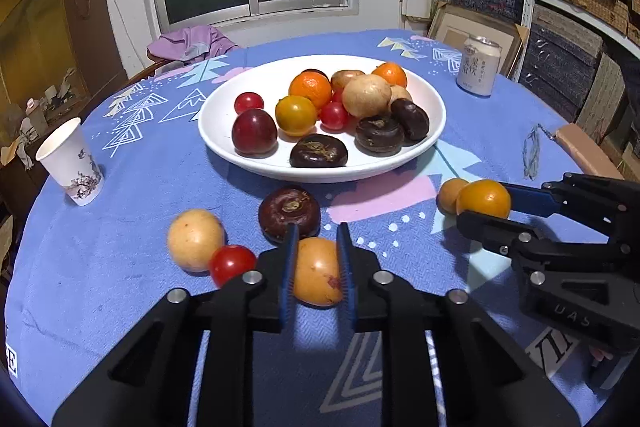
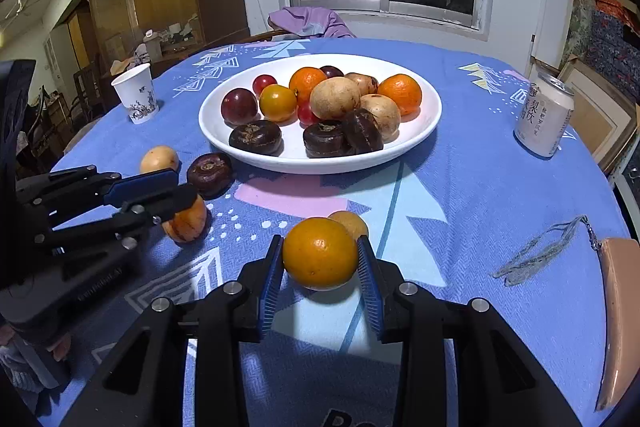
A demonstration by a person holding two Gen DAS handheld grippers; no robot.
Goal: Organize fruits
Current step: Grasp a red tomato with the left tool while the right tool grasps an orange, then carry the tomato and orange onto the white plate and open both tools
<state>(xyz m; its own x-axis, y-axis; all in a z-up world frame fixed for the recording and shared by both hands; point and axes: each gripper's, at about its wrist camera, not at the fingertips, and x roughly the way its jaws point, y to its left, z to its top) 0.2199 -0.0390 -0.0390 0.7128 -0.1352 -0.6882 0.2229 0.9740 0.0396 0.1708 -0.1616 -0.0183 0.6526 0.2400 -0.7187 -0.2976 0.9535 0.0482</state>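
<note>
Both grippers clamped on loose fruit, plate waiting mid-table.

I see the round table under its blue patterned cloth point(image 1: 120, 267) carrying a wide white ceramic plate point(image 1: 224, 143) at its centre, already heaped with fruit, which I judge is where the strays go. The rest lie on the cloth between the plate and the near edge, within easy reach. My right gripper point(image 2: 320, 259) is clenched on a round orange citrus fruit point(image 2: 320, 253), the blue pads pressing both its sides, toward the near right edge; a smaller tan fruit point(image 2: 350, 223) sits just behind it. My left gripper point(image 1: 318, 247) is clenched on a yellow-orange oval fruit point(image 1: 318, 273) seated deep between the pads, near the near edge. A dark brown flattened fruit point(image 1: 289, 213) lies just beyond its tips, a pale yellow round fruit point(image 1: 195, 239) and a small red cherry tomato point(image 1: 232, 264) beside it to the left.
</note>
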